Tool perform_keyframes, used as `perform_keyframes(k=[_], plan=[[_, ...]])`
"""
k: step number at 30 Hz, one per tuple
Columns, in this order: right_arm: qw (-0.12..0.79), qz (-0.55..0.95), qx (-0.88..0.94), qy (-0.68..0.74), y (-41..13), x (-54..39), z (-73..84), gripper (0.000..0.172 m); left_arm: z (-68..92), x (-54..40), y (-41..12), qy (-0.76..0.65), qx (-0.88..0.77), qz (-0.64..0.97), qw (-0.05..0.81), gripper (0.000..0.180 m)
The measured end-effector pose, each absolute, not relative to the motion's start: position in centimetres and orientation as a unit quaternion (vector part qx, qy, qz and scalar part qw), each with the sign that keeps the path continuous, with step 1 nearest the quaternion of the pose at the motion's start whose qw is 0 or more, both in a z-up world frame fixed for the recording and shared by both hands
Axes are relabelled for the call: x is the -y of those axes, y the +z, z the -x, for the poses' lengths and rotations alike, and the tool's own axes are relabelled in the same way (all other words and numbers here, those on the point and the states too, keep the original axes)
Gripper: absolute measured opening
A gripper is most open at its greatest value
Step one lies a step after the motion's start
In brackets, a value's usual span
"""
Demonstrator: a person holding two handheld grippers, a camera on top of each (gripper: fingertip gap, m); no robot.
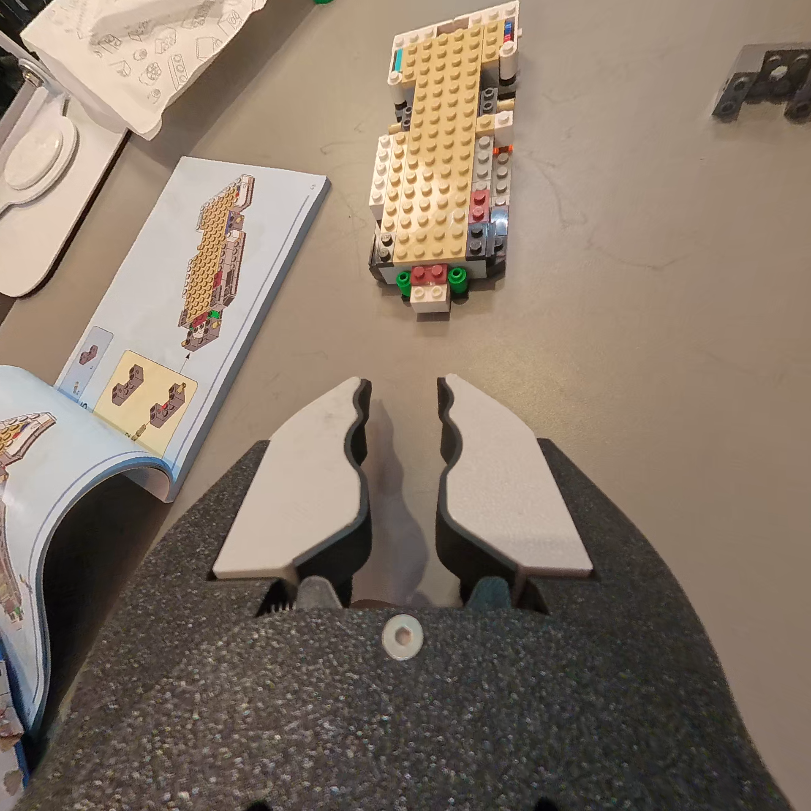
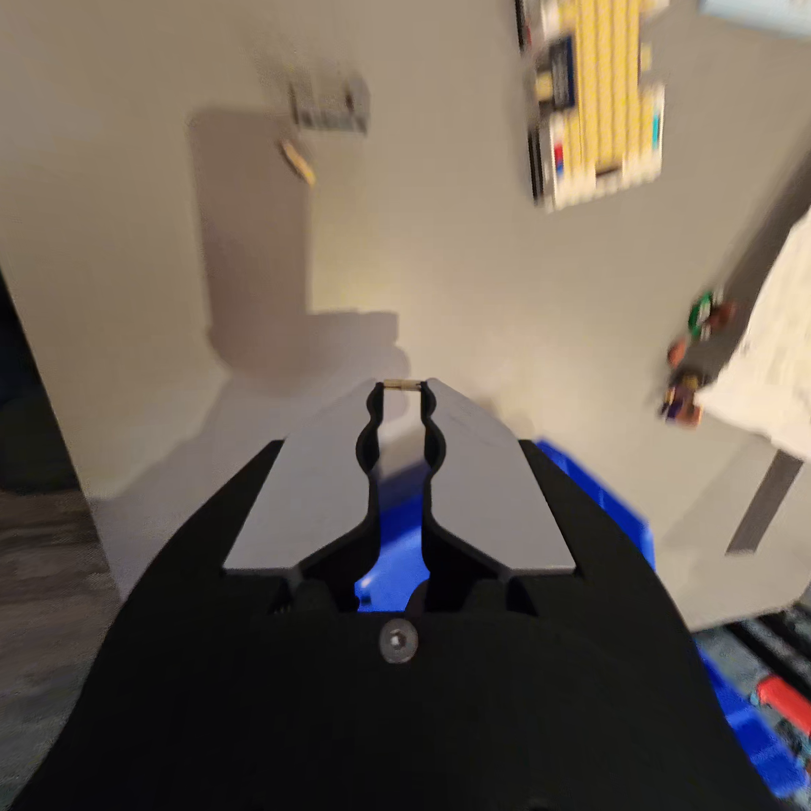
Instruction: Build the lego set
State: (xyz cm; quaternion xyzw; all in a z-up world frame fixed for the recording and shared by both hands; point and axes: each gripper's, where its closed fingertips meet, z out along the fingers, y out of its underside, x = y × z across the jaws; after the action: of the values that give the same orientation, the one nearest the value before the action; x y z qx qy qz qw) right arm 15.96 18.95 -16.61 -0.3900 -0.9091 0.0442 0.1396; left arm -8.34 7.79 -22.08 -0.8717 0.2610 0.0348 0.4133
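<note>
Basically, right gripper (image 2: pixel 401 386) pinched a small tan pin (image 2: pixel 400 385) crosswise at its fingertips — brick model (image 2: pixel 597 101) at 1 o'clock — while left gripper (image 1: pixel 403 390) hovered part-open, empty, model (image 1: pixel 443 149) at 12 o'clock.

— What does the left gripper (image 1: pixel 404 386) look like?
— A speckled black foam-textured body, two pale grey flat fingers (image 1: pixel 307 474) with wavy black inner pads, and a silver hex screw (image 1: pixel 402 636) at 6 o'clock.
— And the right gripper (image 2: pixel 401 386)?
— The same shape, with a smooth black body, grey fingers (image 2: pixel 478 482) and a dark hex screw (image 2: pixel 397 641) at 6 o'clock.
</note>
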Motion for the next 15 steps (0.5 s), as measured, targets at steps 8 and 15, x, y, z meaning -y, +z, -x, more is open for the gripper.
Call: perform_keyframes(k=[8,15], plan=[[0.101,0.356,0.922,0.117,-21.6,-13.7,-9.9,0.016,8.3,-7.6,-22.1,0.038,-0.261,0.871,0.414,0.03],[0.07,0.366,0.918,0.135,-23.2,-13.8,-9.8,0.017,8.3,-7.5,-22.1,0.035,-0.262,0.871,0.413,0.029]])
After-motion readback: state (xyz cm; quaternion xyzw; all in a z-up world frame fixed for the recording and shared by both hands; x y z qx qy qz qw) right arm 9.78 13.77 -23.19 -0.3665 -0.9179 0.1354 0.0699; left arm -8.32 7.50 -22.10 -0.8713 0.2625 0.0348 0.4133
